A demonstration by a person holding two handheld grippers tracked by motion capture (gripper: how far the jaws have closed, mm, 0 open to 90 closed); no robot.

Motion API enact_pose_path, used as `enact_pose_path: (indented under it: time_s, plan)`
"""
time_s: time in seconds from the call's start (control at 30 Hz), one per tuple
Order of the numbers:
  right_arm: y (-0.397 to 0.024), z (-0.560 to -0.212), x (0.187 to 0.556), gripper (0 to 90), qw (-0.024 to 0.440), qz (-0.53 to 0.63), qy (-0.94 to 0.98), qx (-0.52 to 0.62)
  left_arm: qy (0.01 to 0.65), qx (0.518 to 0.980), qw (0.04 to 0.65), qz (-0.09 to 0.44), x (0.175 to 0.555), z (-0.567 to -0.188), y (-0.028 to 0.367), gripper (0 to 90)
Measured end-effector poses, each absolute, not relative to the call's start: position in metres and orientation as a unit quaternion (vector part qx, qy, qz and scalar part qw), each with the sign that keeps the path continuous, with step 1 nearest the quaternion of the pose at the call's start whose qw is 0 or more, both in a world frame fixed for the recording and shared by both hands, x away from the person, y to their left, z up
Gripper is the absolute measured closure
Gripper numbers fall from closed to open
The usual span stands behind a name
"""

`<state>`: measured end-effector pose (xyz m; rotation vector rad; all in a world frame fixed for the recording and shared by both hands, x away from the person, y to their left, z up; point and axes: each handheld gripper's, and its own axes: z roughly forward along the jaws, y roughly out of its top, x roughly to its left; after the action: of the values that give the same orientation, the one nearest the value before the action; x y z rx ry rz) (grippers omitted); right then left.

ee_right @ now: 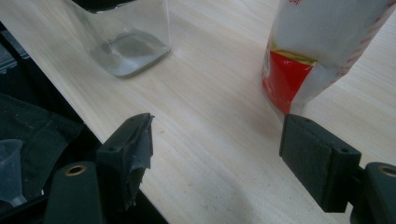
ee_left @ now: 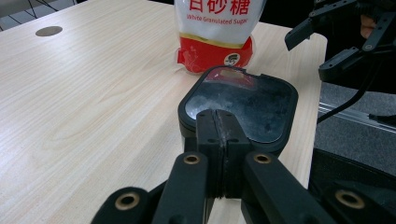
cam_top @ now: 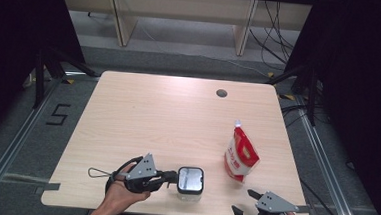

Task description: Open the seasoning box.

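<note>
From my left claw's camera I read "White Granulated Sugar" in red under large red Chinese characters on the sugar pouch (ee_left: 215,35), and from above I saw a black "5" marked on the floor (cam_top: 58,114) left of the table.

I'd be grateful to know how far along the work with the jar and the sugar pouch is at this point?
Early. Done: the left gripper has shut against the jar's black lid, seemingly on its edge. In hand: the lid is on the glass jar. Left: the sugar pouch stands untouched, capped, and the right gripper waits open near the table edge.
</note>
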<state>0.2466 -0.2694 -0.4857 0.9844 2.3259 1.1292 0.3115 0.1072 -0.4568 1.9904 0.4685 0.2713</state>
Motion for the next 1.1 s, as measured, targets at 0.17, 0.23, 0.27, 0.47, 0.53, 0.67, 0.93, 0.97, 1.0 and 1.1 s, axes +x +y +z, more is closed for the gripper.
enact_pose_path:
  time_s: [0.17, 0.23, 0.27, 0.47, 0.53, 0.67, 0.93, 0.97, 1.0, 1.1]
  plan:
    - [-0.269, -0.485, 0.246, 33.4, 0.19, 0.41, 0.824, 0.343, 0.204, 0.824, 0.517, 0.109, 0.311, -0.458, 0.108, 88.1]
    - [-0.267, -0.484, 0.245, 35.1, 0.176, 0.418, 0.819, 0.351, 0.204, 0.822, 0.521, 0.107, 0.311, -0.459, 0.109, 88.0]
    - [-0.267, -0.484, 0.245, 35.1, 0.176, 0.418, 0.819, 0.351, 0.204, 0.822, 0.521, 0.107, 0.311, -0.459, 0.109, 88.0]
    - [-0.257, -0.476, 0.246, 49.9, 0.175, 0.448, 0.808, 0.341, 0.208, 0.817, 0.528, 0.103, 0.31, -0.461, 0.111, 88.1]
    - [-0.25, -0.474, 0.248, 54.8, 0.161, 0.451, 0.816, 0.325, 0.204, 0.816, 0.531, 0.099, 0.31, -0.461, 0.112, 88.1]
    - [-0.239, -0.472, 0.25, 62.2, 0.171, 0.448, 0.822, 0.308, 0.212, 0.811, 0.536, 0.099, 0.31, -0.463, 0.113, 88.4]
    - [-0.221, -0.472, 0.261, 76.2, 0.173, 0.461, 0.823, 0.282, 0.21, 0.811, 0.538, 0.099, 0.309, -0.463, 0.113, 88.4]
    - [-0.219, -0.472, 0.261, 77.3, 0.169, 0.462, 0.825, 0.277, 0.211, 0.81, 0.538, 0.1, 0.309, -0.463, 0.113, 88.5]
    - [-0.219, -0.472, 0.261, 77.3, 0.169, 0.462, 0.825, 0.277, 0.211, 0.81, 0.538, 0.1, 0.309, -0.463, 0.113, 88.4]
    - [-0.213, -0.472, 0.263, 79.3, 0.169, 0.459, 0.829, 0.271, 0.204, 0.812, 0.537, 0.104, 0.31, -0.463, 0.114, 88.5]
